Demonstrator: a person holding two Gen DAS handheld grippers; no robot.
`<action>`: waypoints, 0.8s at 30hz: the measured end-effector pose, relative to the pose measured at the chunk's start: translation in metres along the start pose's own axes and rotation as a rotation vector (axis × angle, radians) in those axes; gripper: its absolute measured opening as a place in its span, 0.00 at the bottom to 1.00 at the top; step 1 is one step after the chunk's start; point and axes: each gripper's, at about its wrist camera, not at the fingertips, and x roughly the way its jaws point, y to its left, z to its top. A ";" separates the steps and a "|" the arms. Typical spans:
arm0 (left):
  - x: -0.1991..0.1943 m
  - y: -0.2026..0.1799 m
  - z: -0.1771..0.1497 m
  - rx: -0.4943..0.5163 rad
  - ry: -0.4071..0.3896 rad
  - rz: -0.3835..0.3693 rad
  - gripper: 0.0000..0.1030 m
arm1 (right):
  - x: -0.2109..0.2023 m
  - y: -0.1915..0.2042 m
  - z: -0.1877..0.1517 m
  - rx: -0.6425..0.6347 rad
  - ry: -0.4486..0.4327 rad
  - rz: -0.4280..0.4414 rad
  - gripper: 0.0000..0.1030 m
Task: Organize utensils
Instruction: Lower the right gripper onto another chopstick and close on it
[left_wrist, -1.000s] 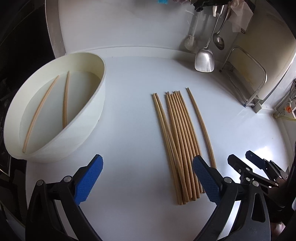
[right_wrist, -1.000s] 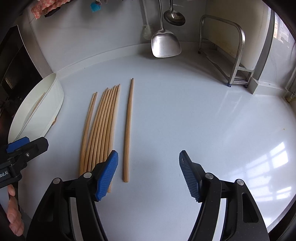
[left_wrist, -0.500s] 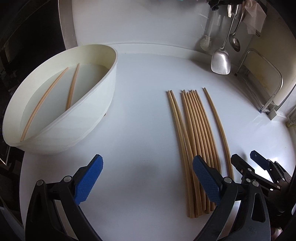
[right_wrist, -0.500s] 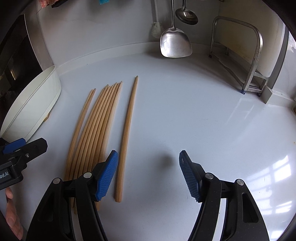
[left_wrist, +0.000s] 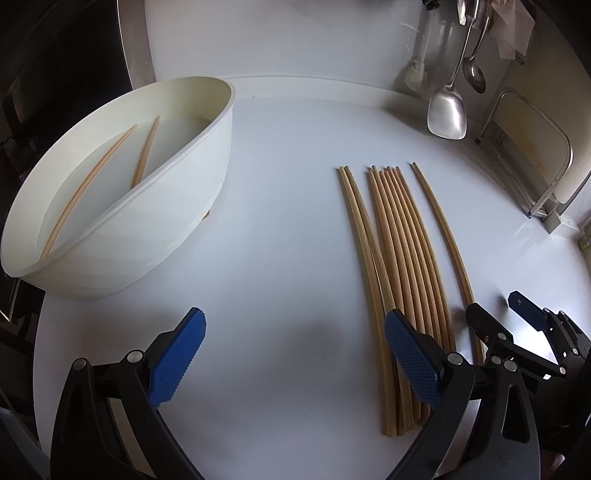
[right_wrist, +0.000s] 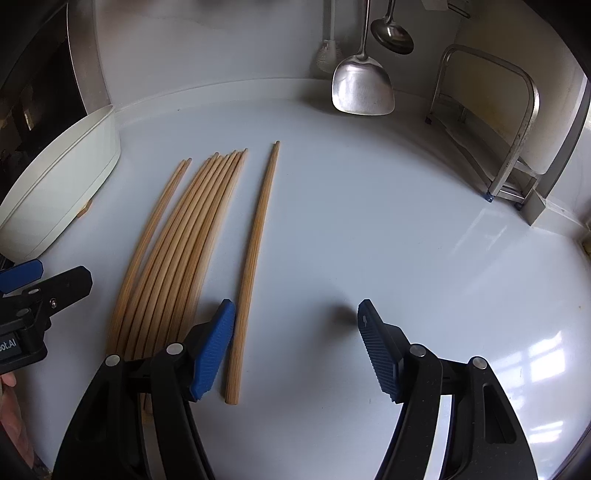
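Note:
Several wooden chopsticks (left_wrist: 402, 266) lie side by side on the white counter (left_wrist: 288, 206), and a single chopstick (left_wrist: 443, 236) rests apart on their right. A white oval bin (left_wrist: 177, 221) at the left holds two chopsticks (left_wrist: 88, 192). My left gripper (left_wrist: 295, 347) hangs open and empty over bare counter, its right finger above the bundle's near ends. In the right wrist view my right gripper (right_wrist: 295, 339) is open, with the near end of the single chopstick (right_wrist: 255, 251) just inside its left finger and untouched. The bundle (right_wrist: 177, 251) lies left of it.
A steel spatula (right_wrist: 362, 85), a ladle (right_wrist: 391, 33) and a brush (right_wrist: 327, 55) hang on the back wall. A metal rack (right_wrist: 517, 140) stands at the right. The bin (right_wrist: 62, 184) borders a dark edge at the left. A hand (right_wrist: 11, 424) shows low left.
Both grippers have sunk closer to the counter, so the chopsticks look larger. The single chopstick's near end now sits beside the right gripper's left finger. Both grippers stay open.

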 end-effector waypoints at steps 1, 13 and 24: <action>0.002 -0.001 -0.001 0.003 0.004 0.002 0.93 | 0.000 -0.002 0.001 0.001 -0.001 -0.005 0.64; 0.012 -0.011 -0.005 0.035 0.023 -0.001 0.93 | -0.002 -0.018 0.006 0.000 -0.011 -0.013 0.64; 0.014 -0.012 -0.008 0.045 0.041 0.005 0.93 | -0.003 -0.020 0.007 0.011 -0.018 -0.001 0.64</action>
